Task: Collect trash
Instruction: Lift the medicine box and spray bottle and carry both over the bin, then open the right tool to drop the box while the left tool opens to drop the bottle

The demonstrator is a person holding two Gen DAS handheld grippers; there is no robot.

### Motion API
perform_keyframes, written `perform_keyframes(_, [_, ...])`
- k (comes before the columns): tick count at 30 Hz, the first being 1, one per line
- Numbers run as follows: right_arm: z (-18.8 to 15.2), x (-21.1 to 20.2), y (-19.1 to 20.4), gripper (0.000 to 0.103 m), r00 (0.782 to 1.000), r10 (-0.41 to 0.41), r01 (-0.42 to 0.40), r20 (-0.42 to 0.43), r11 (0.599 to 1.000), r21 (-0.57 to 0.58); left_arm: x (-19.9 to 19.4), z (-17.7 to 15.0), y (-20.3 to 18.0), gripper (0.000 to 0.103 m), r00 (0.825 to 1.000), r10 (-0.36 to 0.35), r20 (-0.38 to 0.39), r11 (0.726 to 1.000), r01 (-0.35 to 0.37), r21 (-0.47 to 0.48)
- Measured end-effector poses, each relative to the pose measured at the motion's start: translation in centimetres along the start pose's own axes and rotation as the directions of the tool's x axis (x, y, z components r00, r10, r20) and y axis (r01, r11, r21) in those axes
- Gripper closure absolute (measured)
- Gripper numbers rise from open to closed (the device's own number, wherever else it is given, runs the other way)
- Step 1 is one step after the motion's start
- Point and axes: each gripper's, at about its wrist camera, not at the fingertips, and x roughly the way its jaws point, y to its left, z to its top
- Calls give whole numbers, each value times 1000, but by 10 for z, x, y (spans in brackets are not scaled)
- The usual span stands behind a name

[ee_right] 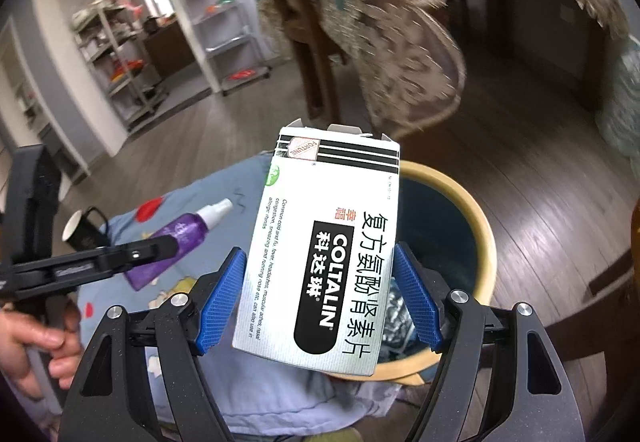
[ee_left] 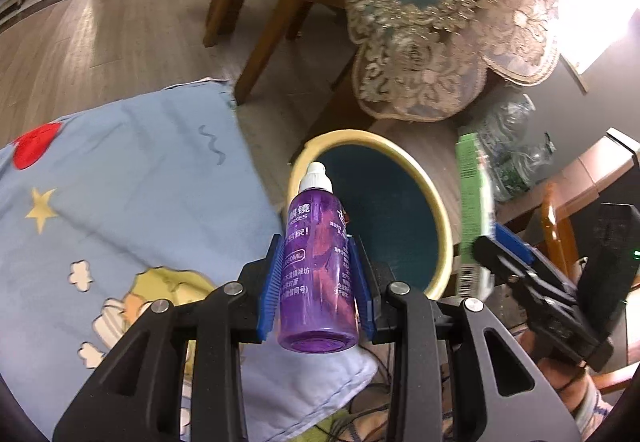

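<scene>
The purple bottle (ee_left: 319, 274), clamped between the left gripper (ee_left: 319, 270) jaws, and the medicine box (ee_right: 324, 250), clamped in the right gripper (ee_right: 320, 294), hover just before the bin (ee_left: 438, 202), where an early release risks missing its rim.

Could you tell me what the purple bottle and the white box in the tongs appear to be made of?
The bottle looks like glossy, see-through purple plastic with a white opaque cap: light passes through its body. The box looks like thin printed cardboard, smooth and slightly shiny, with folded, torn-open flaps at its top.
</scene>
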Motion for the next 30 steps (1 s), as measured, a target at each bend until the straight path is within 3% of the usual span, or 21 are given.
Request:
perform_keyframes(5, [0, 1, -10, 28, 1000, -11, 11, -1, 999, 37, 13, 2, -19, 72, 999, -41, -11, 999, 41, 14])
perform_keyframes(10, [-6, 22, -21, 27, 993, -80, 85, -92, 995, 54, 21, 2, -27, 72, 999, -49, -19, 999, 49, 13])
perform_keyframes(18, [-12, 35, -27, 27, 986, -69, 83, -150, 992, 95, 29, 5, -30, 72, 997, -70, -33, 998, 69, -4])
perform_keyframes(23, [-12, 31, -28, 27, 988, -67, 82, -137, 991, 102, 35, 4, -32, 71, 996, -67, -52, 998, 68, 3])
perform_keyframes(30, [-8, 8, -38, 25, 997, -72, 78, -43, 983, 165, 48, 3, -32, 71, 993, -90, -73, 996, 88, -19])
